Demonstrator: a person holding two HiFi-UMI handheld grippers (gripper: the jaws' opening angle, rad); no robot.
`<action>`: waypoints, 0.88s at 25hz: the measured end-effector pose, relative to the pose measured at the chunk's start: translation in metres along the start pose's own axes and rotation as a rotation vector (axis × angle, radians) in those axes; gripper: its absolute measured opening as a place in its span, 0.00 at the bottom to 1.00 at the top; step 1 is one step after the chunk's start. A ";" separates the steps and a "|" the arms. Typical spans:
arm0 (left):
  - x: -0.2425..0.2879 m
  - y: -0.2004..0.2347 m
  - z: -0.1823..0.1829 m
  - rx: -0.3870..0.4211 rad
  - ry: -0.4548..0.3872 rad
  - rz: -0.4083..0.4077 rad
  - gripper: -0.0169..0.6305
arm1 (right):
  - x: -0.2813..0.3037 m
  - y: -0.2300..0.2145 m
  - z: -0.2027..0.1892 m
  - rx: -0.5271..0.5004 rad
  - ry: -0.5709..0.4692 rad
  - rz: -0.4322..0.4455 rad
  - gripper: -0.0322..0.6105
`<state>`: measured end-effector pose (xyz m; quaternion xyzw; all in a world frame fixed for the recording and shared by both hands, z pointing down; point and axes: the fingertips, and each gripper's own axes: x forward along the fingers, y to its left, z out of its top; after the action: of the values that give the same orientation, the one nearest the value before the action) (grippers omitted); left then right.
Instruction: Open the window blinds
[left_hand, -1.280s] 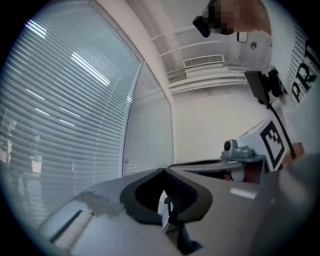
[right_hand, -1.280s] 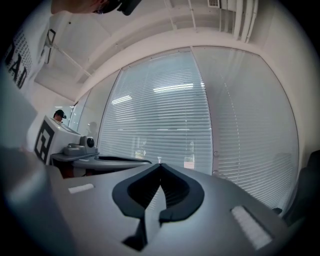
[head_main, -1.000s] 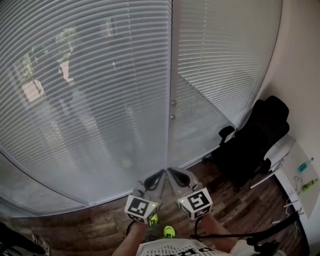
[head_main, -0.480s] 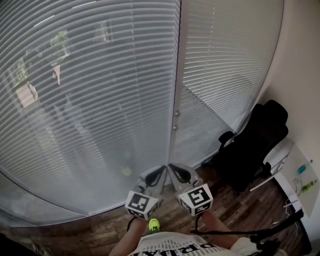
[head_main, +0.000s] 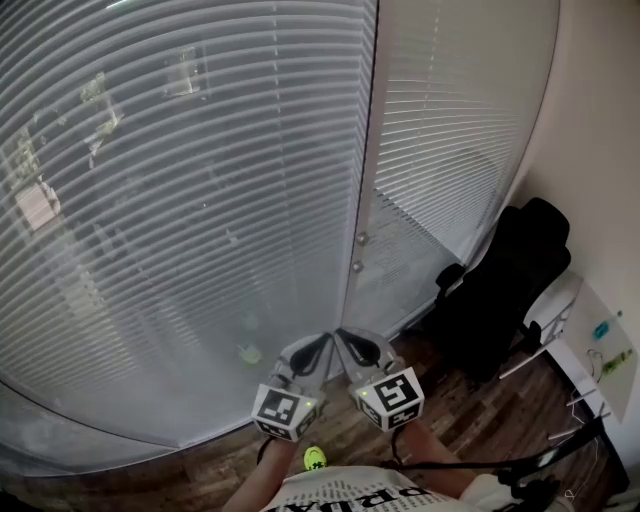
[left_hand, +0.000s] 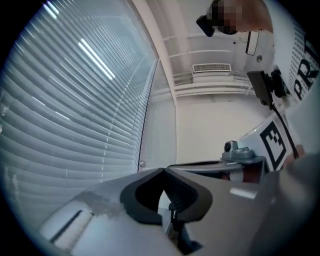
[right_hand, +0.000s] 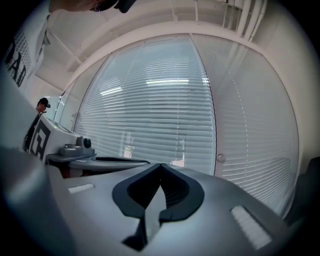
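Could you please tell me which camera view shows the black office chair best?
The head view: the black office chair shows nearly whole in the corner, right of the blinds. The right gripper view catches only a dark sliver at its right edge, probably the chair; the left gripper view does not show it.

Dark wood-plank floor (head_main: 468, 405); black office chair (head_main: 510, 280) stands on it at right; yellow-green shoe (head_main: 314, 458) near bottom edge.

Soft daylight, fisheye-warped, dark corners.
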<state>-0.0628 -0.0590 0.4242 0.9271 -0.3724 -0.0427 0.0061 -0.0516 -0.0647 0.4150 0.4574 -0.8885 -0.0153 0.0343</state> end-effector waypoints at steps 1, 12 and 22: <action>0.000 0.003 0.000 -0.002 0.002 -0.001 0.01 | 0.003 0.000 0.000 0.000 0.004 0.000 0.06; 0.021 0.030 -0.003 -0.015 -0.002 0.053 0.01 | 0.034 -0.016 -0.007 -0.017 0.029 0.054 0.06; 0.077 0.041 0.001 0.005 -0.032 0.122 0.01 | 0.053 -0.070 -0.003 -0.046 -0.003 0.117 0.06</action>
<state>-0.0358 -0.1424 0.4188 0.9019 -0.4282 -0.0561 0.0002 -0.0252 -0.1490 0.4164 0.4037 -0.9132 -0.0344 0.0441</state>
